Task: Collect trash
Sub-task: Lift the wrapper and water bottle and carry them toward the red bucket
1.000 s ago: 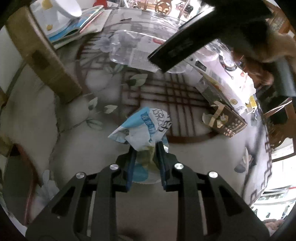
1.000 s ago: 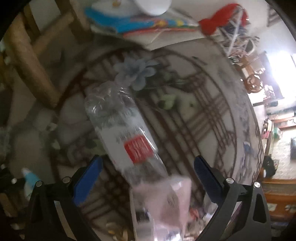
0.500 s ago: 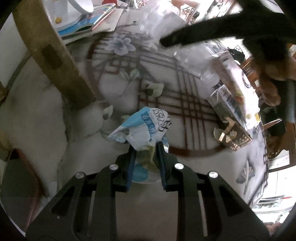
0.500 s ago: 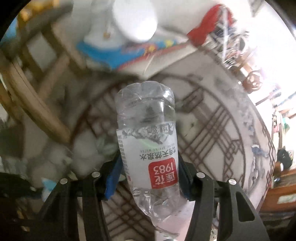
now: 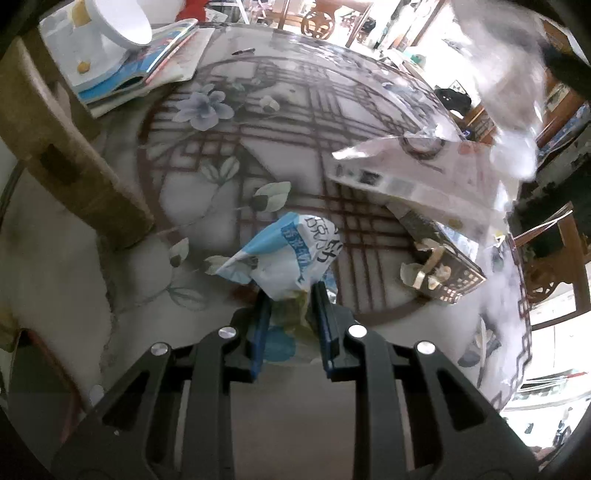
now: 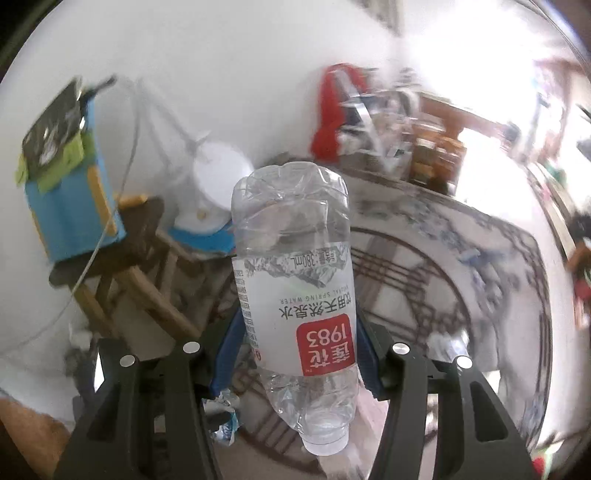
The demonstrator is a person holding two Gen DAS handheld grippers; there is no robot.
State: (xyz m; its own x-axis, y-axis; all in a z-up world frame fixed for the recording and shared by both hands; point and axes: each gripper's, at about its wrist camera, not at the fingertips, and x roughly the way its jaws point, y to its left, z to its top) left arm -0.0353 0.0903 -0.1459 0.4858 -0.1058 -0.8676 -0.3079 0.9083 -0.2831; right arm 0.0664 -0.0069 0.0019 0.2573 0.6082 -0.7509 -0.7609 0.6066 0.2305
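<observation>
Item one: a crushed clear plastic water bottle with a white-and-red label, clamped across its labelled middle between the blue pads of the right gripper. It was carried clear of the table, its long axis running straight out along the fingers — base pointing away from the camera, neck and cap end hanging back toward the gripper body. In the left wrist view the same bottle showed only as a pale blur at the upper right. Item two: a crumpled blue-and-white wrapper, pinched at its lower end by the left gripper, whose jaws were nearly together on it; the bulk of the wrapper stood forward of the fingertips, above the round patterned table. Remaining on the table: a flat clear plastic package and a torn dark carton, both on the right side of the left wrist view, so probably nearer the right hand. Also present: a stack of magazines under a white lamp at the far edge, and a wooden chair beside the table. No bin was visible in either view — with both tools full, the next move likely turns on finding one.
</observation>
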